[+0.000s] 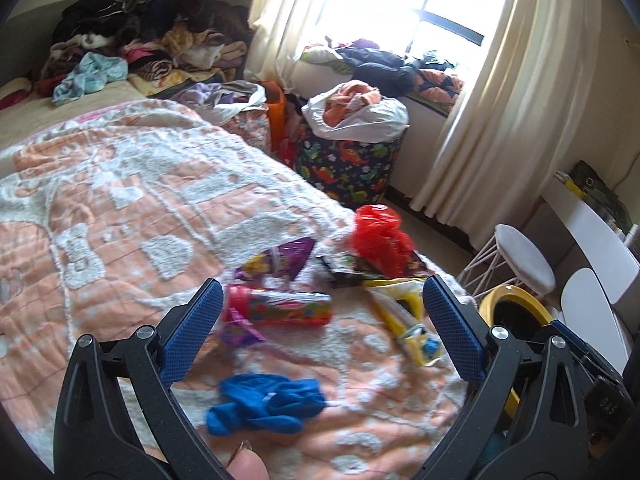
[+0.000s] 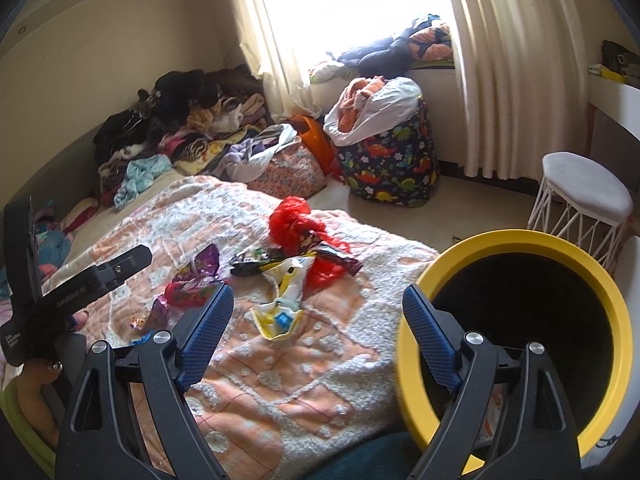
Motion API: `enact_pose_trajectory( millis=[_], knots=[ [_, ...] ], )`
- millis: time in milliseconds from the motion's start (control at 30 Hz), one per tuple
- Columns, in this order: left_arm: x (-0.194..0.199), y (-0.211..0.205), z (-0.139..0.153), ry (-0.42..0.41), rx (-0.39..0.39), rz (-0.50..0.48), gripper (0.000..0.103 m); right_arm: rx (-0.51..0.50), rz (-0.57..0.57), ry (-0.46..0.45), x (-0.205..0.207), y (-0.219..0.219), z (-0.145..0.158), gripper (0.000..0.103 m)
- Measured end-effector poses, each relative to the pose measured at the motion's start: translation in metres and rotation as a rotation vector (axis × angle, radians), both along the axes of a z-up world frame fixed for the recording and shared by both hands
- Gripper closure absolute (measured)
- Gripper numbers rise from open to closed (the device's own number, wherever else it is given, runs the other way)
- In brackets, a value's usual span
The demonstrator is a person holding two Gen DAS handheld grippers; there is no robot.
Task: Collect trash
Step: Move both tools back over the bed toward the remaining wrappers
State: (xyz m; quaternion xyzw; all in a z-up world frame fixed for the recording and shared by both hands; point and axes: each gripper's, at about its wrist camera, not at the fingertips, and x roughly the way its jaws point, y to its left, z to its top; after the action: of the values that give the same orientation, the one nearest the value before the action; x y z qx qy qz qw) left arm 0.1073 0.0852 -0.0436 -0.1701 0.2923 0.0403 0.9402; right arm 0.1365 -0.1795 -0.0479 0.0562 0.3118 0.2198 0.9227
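Note:
Trash lies on the peach-and-white bedspread [image 1: 120, 208]: a blue glove [image 1: 264, 402], a red candy wrapper tube [image 1: 280, 306], a purple wrapper [image 1: 288, 260], a red plastic bag [image 1: 380, 236], a dark wrapper [image 1: 344, 268] and a yellow-white wrapper [image 1: 408, 316]. My left gripper [image 1: 320, 320] is open and empty above the blue glove and the red tube. My right gripper [image 2: 318, 328] is open and empty over the bed's near edge, beside the yellow-rimmed bin [image 2: 516, 332]. The red bag [image 2: 294, 216] and yellow-white wrapper [image 2: 282, 300] lie ahead of it. The left gripper body [image 2: 80, 284] shows at the left.
Piled clothes [image 1: 140, 32] cover the bed's far end. A dinosaur-print hamper [image 2: 388, 164] with a white bag stands by the curtains [image 2: 500, 60]. A white stool [image 2: 584, 196] stands right of the bin. A white desk edge [image 1: 592, 220] runs along the right.

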Motion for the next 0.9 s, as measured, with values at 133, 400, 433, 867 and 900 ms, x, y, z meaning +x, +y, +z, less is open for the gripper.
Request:
enact_pose_trajectory(
  millis=[133, 400, 433, 867, 900],
  knots=[
    [-0.004, 0.017, -0.007, 0.02, -0.003, 0.023, 0.011, -0.026, 0.03, 0.002, 0.001, 0.014, -0.005, 0.019],
    [-0.001, 0.039, -0.027, 0.116, 0.008, 0.049, 0.011, -0.068, 0.071, 0.021, 0.006, 0.039, -0.016, 0.019],
    [0.002, 0.041, -0.031, 0.144, 0.012, 0.055, 0.011, -0.075, 0.074, 0.024, 0.008, 0.042, -0.018, 0.019],
    [0.014, 0.048, -0.068, 0.273, -0.017, 0.061, 0.011, -0.123, 0.107, 0.095, 0.027, 0.071, -0.046, 0.019],
    [0.015, 0.047, -0.069, 0.274, -0.017, 0.06, 0.011, -0.121, 0.109, 0.102, 0.028, 0.073, -0.049, 0.019]
  ],
)
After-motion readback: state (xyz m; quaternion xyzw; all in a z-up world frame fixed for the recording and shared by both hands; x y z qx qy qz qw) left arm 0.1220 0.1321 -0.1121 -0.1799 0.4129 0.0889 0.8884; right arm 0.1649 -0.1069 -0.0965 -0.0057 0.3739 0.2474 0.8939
